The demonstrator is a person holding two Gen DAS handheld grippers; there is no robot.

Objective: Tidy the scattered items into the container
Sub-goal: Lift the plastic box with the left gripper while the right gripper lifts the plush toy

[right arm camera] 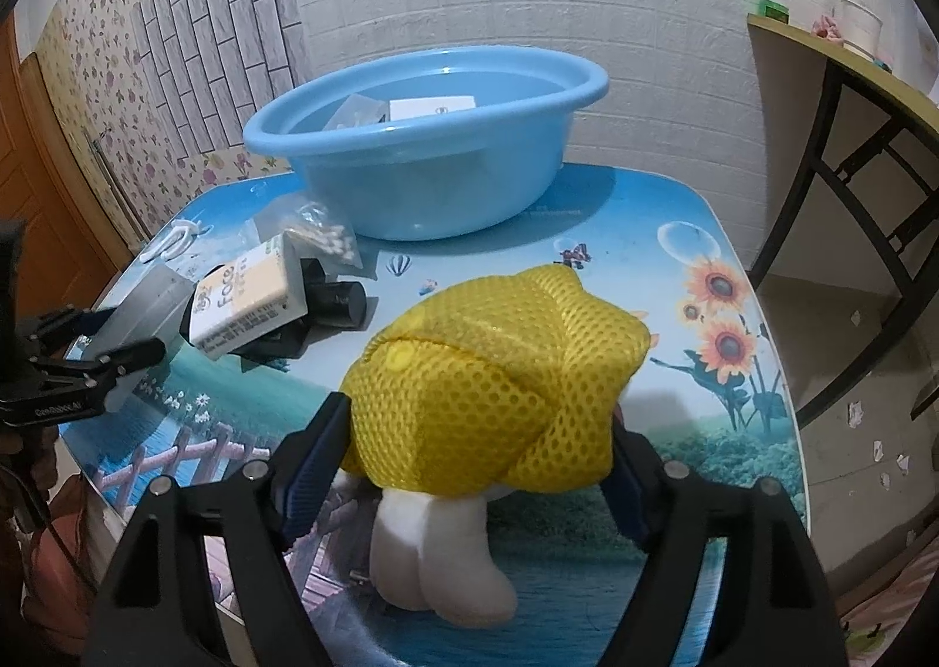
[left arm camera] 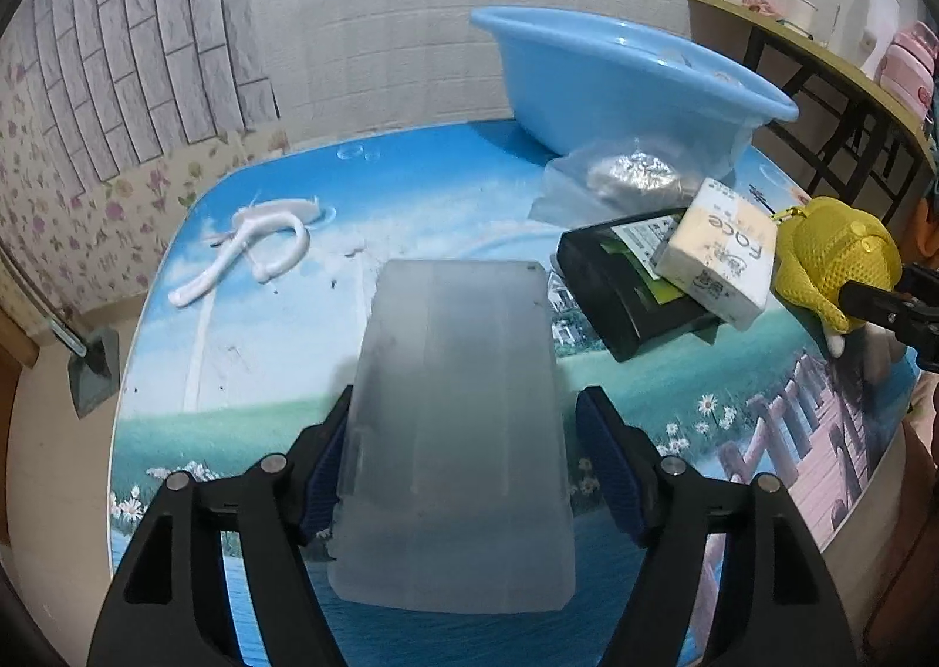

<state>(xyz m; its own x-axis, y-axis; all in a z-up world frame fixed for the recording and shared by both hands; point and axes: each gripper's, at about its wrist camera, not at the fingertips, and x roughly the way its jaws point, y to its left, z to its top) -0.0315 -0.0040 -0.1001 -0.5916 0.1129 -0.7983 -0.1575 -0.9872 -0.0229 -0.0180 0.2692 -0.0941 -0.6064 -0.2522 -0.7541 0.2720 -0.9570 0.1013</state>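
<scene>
Two grippers angled steeply down over the table (right arm camera: 675, 268). Left gripper (left arm camera: 458, 467) straddles one frosted plastic case (left arm camera: 458, 432); right pad clear, jaws parted. Right gripper (right arm camera: 481, 467) brackets one yellow mesh toy (right arm camera: 499, 373), grip uncertain. One blue basin (right arm camera: 428, 168) at 12 o'clock.

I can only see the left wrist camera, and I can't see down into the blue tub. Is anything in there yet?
Observer: Yes. A white box and a small clear bag lie inside the blue tub.
Operator: What about the yellow toy? I only see it at the edge of my picture.
Observer: The yellow mesh toy sits on the table between the fingers of the right gripper, with its white legs pointing toward the camera.
</scene>
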